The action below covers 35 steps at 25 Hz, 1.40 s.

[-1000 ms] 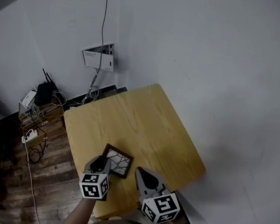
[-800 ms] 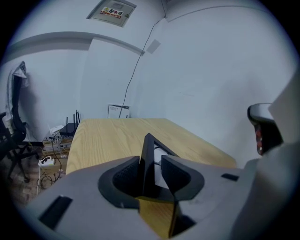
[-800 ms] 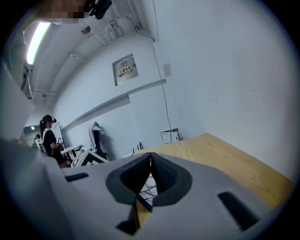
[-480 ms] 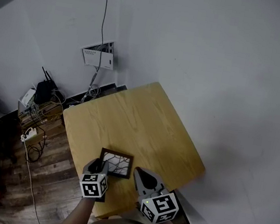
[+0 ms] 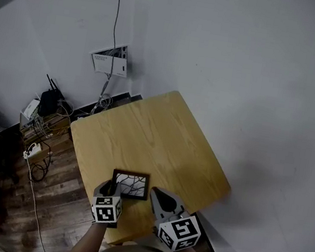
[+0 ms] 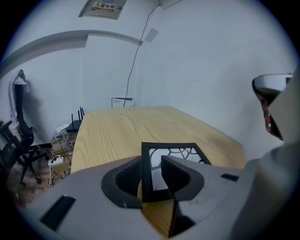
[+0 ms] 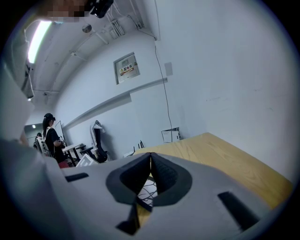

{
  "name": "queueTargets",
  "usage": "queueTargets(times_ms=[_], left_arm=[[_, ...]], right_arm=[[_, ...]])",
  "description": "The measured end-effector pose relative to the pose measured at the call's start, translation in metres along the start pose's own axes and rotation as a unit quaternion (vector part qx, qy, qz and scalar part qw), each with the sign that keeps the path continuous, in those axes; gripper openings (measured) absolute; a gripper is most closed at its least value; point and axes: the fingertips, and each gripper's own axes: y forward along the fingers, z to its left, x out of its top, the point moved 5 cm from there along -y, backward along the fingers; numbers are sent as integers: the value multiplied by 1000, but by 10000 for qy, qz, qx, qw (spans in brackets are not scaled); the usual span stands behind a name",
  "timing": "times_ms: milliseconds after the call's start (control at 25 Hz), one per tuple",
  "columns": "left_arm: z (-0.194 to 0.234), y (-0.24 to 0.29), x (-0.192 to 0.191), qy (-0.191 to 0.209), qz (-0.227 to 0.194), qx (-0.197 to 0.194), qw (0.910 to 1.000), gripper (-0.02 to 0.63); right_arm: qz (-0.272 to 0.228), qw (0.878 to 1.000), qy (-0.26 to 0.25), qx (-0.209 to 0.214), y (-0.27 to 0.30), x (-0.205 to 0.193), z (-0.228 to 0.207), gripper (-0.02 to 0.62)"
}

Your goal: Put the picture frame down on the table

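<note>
We locate the dark rectangular picture frame with a white branch-pattern insert (image 5: 131,184) at the near edge of the light wooden table with rounded corners (image 5: 156,131). It sits between the two grippers.

The left gripper view shows what the head view does not. The left gripper (image 6: 152,174) has its jaws clamped on the frame's near left border. The frame lies about level with the table top. We cannot tell whether it touches the wood.

The right gripper (image 7: 150,164) has its jaws pressed together with nothing between them. It is just beside the frame's right side. Its view shows part of the insert below the jaws.

Only this view shows a person in dark clothing (image 7: 50,136) far behind. Only the head view shows the cables on the dark wooden floor (image 5: 40,157).
</note>
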Motion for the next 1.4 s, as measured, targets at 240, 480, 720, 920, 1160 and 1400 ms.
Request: queueTargets(times_ms=[240,480,720,920,1160,1400], left_arm=[[-3,-7,8,-28,-145,-117,9998,97],[-7,-33,25,-25,-403,-220,9989,38],[-1,-68,33,-98,-563,-488,9972,23],[5,-105,40,-44,-808,-771,9937,14],[17,-145,37,49,-927,-1123,9893,9],[30,-181,22,162,-920,-1370,9862,8]], right_arm=[[-13,10000,-25,-70,-1,0,1,2],[-24,9998,-7,-192,-4,-1,5,2],[-117,9992,-54,-375,-12,0,24,2],[-215,9982,-33,-565,-21,-4,47,2],[-348,9966,17,-748,-31,-11,87,2],[-378,9957,80,-847,-44,-23,130,2]])
